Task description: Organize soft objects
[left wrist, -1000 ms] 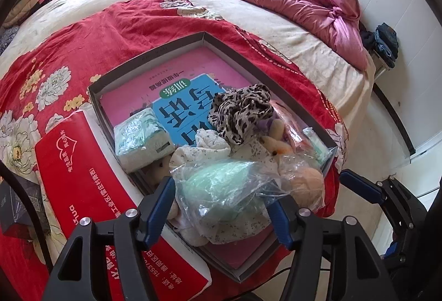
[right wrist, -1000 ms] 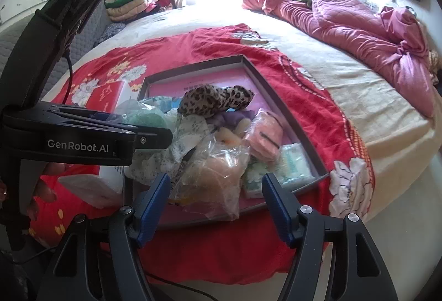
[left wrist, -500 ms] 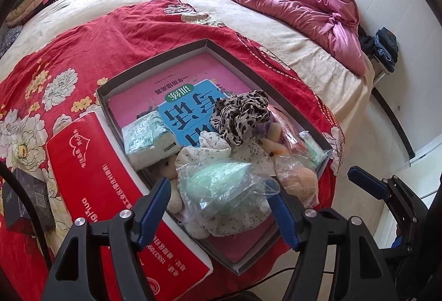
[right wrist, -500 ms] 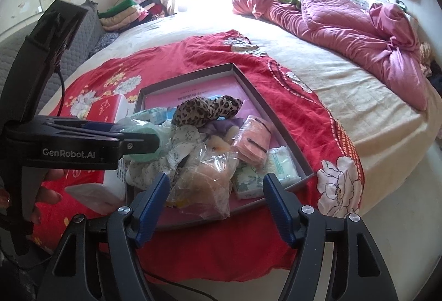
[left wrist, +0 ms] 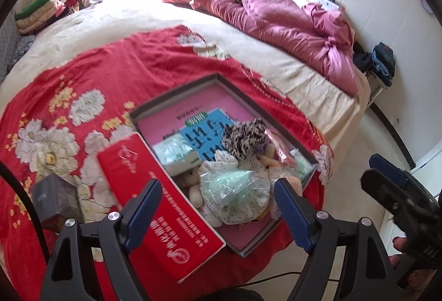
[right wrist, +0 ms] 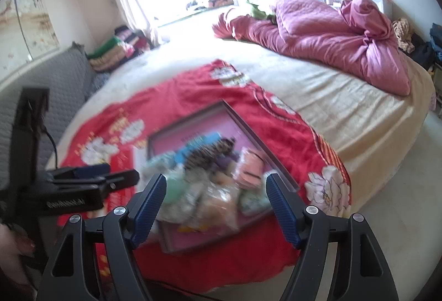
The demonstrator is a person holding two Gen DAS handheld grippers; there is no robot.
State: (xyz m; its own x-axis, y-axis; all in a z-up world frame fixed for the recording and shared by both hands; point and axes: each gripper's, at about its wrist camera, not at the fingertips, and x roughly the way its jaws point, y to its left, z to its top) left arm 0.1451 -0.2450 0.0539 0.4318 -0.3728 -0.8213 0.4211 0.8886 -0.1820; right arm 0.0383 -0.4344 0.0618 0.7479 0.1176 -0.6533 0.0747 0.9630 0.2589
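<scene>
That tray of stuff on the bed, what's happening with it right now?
A person holds a hand-held gripper in each hand above the grey tray on the red floral blanket. Left hand-held gripper and right hand-held gripper are both open and empty, the left's jaws having just widened. The soft things, including a leopard-print cloth and a bagged green item, lie piled in the tray.

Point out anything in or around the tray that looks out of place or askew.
The soft items are all heaped at the near end of the grey tray, not spread out: the leopard-print cloth tops the pile, and the bagged green item sits at the front. The red box lies skewed against the tray's left wall.
</scene>
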